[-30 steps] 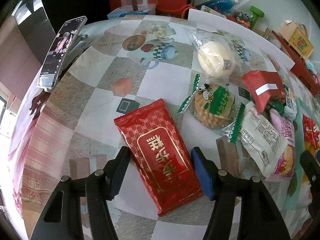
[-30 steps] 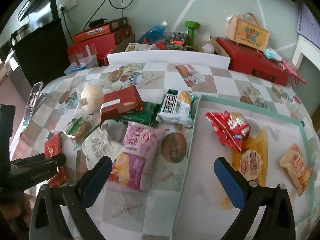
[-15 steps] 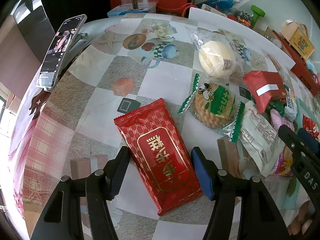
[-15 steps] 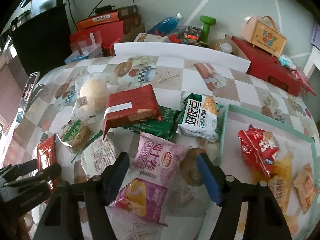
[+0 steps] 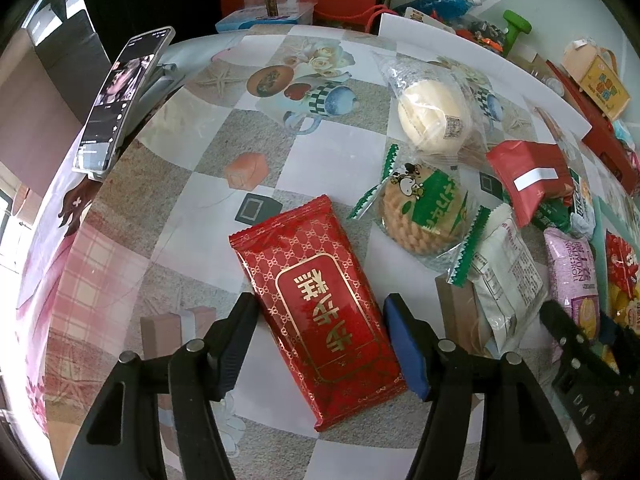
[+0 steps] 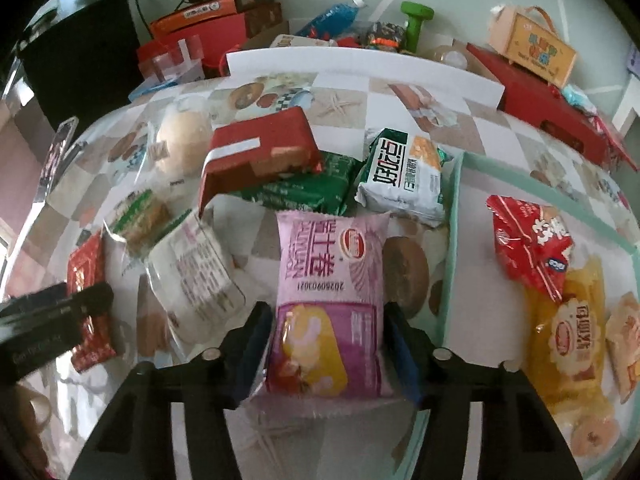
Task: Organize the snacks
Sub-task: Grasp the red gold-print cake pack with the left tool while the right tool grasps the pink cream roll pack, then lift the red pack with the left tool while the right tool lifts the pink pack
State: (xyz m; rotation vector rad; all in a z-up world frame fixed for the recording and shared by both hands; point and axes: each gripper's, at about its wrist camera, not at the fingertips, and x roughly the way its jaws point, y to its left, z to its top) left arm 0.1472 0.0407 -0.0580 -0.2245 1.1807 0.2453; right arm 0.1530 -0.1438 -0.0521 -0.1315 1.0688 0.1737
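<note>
The right gripper [image 6: 326, 344] has just been closing around the pink snack packet [image 6: 330, 276], which lies on the tabletop [image 5: 320, 152] just left of the mint-green tray [image 6: 452, 240]. Its jaws now sit against the packet's two long sides near the lower end, and the film bulges a little between them, so I judge the grip made, though lightly. The left gripper [image 5: 320, 336] straddles the red packet [image 5: 316, 312] nearer the table's left edge; a gap shows on each side, so it stands open around that packet, not pinching.

Three packets already lie in the tray: a red one [image 6: 528, 240], a yellow one [image 6: 568, 332] and an orange one at the right rim. The pink packet looks bound there too.

To do this well, squeeze only until the film stops slipping, since the filling inside looks soft and could crush. Lift straight up before moving right, high enough to clear the tray's raised wall, and mind the white packet [image 6: 196, 276] lying close on the left. Set it down in the bare near-left corner of the tray.
</note>
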